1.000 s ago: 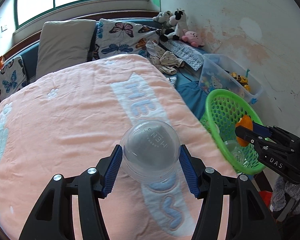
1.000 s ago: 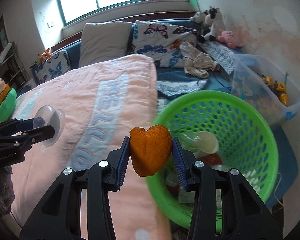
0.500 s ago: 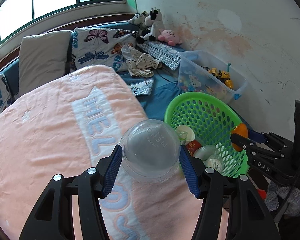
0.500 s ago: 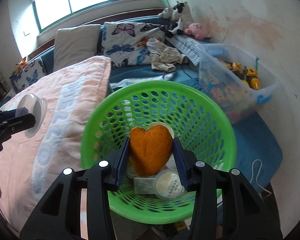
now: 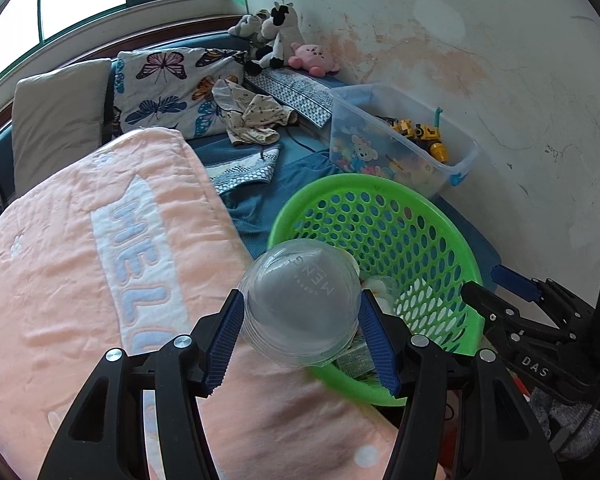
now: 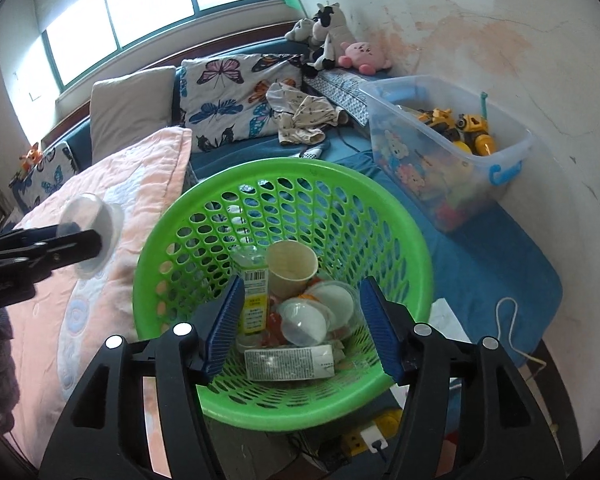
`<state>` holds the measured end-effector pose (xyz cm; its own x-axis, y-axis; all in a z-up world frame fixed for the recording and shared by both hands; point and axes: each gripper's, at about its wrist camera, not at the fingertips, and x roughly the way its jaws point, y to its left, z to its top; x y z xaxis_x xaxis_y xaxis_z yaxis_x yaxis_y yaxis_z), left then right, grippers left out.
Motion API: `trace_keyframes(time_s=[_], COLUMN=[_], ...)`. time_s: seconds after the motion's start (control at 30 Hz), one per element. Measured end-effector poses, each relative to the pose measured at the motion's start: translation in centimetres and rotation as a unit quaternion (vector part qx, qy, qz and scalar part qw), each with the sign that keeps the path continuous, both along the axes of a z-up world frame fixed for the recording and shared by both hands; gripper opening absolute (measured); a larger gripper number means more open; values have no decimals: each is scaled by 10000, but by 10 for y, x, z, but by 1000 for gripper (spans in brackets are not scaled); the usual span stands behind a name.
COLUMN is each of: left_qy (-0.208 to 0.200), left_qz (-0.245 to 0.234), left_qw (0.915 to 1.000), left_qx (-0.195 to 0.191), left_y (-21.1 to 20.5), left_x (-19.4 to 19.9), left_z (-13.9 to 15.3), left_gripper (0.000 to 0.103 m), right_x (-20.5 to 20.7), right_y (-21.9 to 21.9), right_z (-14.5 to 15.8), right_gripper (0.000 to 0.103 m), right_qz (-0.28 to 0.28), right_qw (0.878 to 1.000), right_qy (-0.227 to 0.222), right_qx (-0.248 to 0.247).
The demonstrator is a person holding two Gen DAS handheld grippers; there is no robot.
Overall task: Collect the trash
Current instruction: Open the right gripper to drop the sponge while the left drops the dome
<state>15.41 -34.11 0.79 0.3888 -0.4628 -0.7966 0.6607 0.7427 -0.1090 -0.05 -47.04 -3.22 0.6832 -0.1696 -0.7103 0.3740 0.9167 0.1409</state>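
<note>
My left gripper (image 5: pixel 300 330) is shut on a clear plastic dome lid (image 5: pixel 300 300) and holds it over the near left rim of the green basket (image 5: pixel 432 216). The lid and left gripper also show in the right wrist view (image 6: pixel 88 232) at the left. My right gripper (image 6: pixel 302 324) is open and empty above the green basket (image 6: pixel 380 200). The basket holds a paper cup (image 6: pixel 292 266), a bottle (image 6: pixel 254 292), a flat white box (image 6: pixel 288 364) and clear lids. The orange peel is out of sight. The right gripper (image 5: pixel 496 284) shows at the basket's right rim.
A pink blanket (image 5: pixel 80 260) covers the bed to the left. A clear toy bin (image 6: pixel 448 148) stands by the wall behind the basket. Pillows (image 6: pixel 236 92), crumpled clothes (image 6: pixel 300 116) and plush toys (image 6: pixel 332 48) lie at the back. A power strip (image 6: pixel 374 432) lies below the basket.
My right gripper opened over the basket and the orange peel left its jaws. My left gripper carried the dome lid to the right, up to the basket's rim.
</note>
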Motion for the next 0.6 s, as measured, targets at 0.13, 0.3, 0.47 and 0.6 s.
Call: trace_keyframes(time_s=[0.13,0.3,0.47,0.6], left_qy=[56,95,61,-5], left_qz=[-100,-188,-256,-250], left_qw=[9999,9998,9996,9997], left_qx=[21,-5,-24,-18], left_y=[-13,-21,-23,-18], left_x=[-4,-10,-16,-20], left_z=[-5,-7,-7,-5], left_gripper=[58,70,73,78], right_x=[-14,-28,-37,-42], right_y=[-1,1,5,11], right_z=[3,6,8,10], right_gripper=[63,65,67,69], right_qz=[-45,-79,-92,-56], right_qw=[10000,9998,9997,9995], right_qy=[-76,-161,-236,-289], right_qx=[30,-12,26,56])
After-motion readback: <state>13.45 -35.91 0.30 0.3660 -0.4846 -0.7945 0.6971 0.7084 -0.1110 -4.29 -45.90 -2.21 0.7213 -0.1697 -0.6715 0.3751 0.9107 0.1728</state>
